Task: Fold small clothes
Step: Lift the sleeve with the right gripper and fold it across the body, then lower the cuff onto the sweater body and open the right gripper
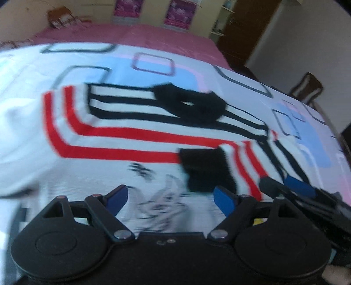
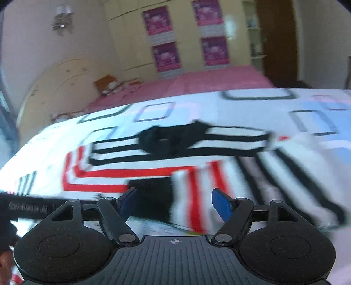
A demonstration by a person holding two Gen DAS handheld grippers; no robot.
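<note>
beyond the patterned bedspread (image 1: 153, 57) a strip of pink sheet (image 1: 131, 37) runs along the 12 o'clock side, with a brown box (image 1: 61, 16) on it toward 11 o'clock and magenta posters (image 2: 164, 57) on the cream wardrobe behind. a dark wooden door (image 2: 278, 39) stands at 1 o'clock in the right wrist view. in the left wrist view the bedspread's edge drops away at 2 to 3 o'clock, where a dark chair (image 1: 307, 87) stands just past it.

the white shirt (image 1: 131, 122) with red and black stripes and a black collar (image 1: 190, 105) lies spread flat on the bedspread, with open cloth all around it toward 9 and 12 o'clock. both pictures are blurred.

the left hand-held gripper (image 1: 171, 199) is spread wide, holding nothing, over the shirt's printed front at its 6 o'clock side; a black cuff (image 1: 204, 168) lies just ahead at 1 o'clock. the right hand-held gripper (image 2: 175, 201) is also spread wide and holds nothing, with a folded-in striped sleeve (image 2: 197, 197) between its fingers, not clamped.
</note>
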